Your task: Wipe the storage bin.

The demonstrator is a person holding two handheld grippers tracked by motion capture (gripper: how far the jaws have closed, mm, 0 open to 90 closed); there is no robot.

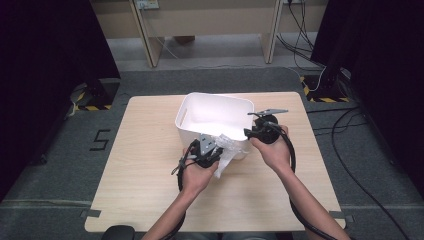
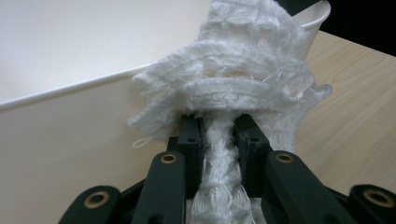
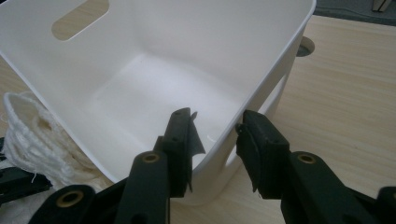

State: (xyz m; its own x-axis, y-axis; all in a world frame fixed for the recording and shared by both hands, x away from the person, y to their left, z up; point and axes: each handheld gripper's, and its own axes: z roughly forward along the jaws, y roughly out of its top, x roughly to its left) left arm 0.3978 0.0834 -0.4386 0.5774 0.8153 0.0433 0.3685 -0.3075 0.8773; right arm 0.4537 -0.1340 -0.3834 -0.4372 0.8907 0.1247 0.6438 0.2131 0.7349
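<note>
A person stands at a pale wooden tabletop (image 1: 150,200) with a black two-jaw claw in each hand. The landmark is a white plastic bin (image 1: 192,125), open at the top and empty inside, near the middle of the tabletop.

The left claw (image 2: 218,128) is clamped tight on a bunched white woven cloth (image 2: 233,79). In the high view the left claw (image 1: 214,150) holds the cloth (image 1: 225,150) just outside the bin's near wall, with the loose end hanging down towards the wood. In the left gripper view, ruffled folds spill over the jaw tips, level with the bin's rim.

The right claw (image 3: 215,128) straddles the bin's near right corner, one jaw inside the wall and one outside. Its pads look as if they rest on the plastic, steadying the bin, though a small gap may remain on the outer side. In the high view the right claw (image 1: 252,131) sits at that same corner.

The step in hand looks like putting the cloth into the bin. The next move likely calls for lifting the cloth over the near rim and letting go only when it is above the bin's floor, while the other claw keeps the bin from sliding.

Beyond the bin lie grey carpet, pale wooden furniture legs, and black cables (image 1: 345,160). Dark curtains (image 1: 45,60) flank both sides.
</note>
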